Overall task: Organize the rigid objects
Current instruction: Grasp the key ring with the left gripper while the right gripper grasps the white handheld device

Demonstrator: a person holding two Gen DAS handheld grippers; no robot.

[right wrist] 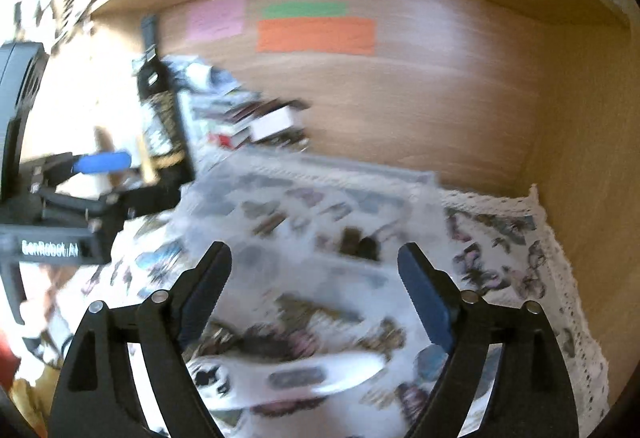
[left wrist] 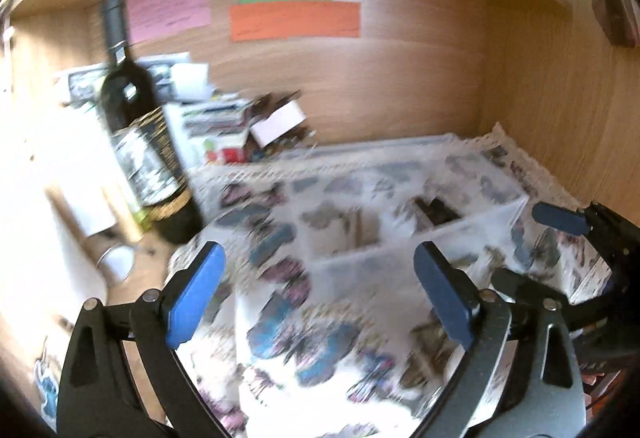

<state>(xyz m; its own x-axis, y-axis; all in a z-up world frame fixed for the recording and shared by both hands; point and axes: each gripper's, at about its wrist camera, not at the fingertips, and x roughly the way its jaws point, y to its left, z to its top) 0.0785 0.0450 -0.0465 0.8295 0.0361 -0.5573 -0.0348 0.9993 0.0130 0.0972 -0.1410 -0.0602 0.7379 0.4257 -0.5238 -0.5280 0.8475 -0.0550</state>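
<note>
A clear plastic divided organizer box [left wrist: 404, 213] sits on a butterfly-print cloth [left wrist: 304, 342] inside a wooden desk nook; it also shows in the right wrist view [right wrist: 320, 222]. A small dark object [left wrist: 438, 209] lies in one compartment, also seen in the right wrist view [right wrist: 360, 244]. A white thermometer-like device [right wrist: 292, 378] lies on the cloth in front of my right gripper [right wrist: 316, 278], which is open and empty. My left gripper [left wrist: 320, 278] is open and empty in front of the box. Both views are motion-blurred.
A dark wine bottle [left wrist: 136, 117] stands at the left, with stacked boxes and papers [left wrist: 224, 117] behind. Wooden back wall [left wrist: 360, 85] carries coloured paper notes. A side wall [right wrist: 580, 157] closes the right. The other gripper shows in each view [left wrist: 560, 217] [right wrist: 100, 161].
</note>
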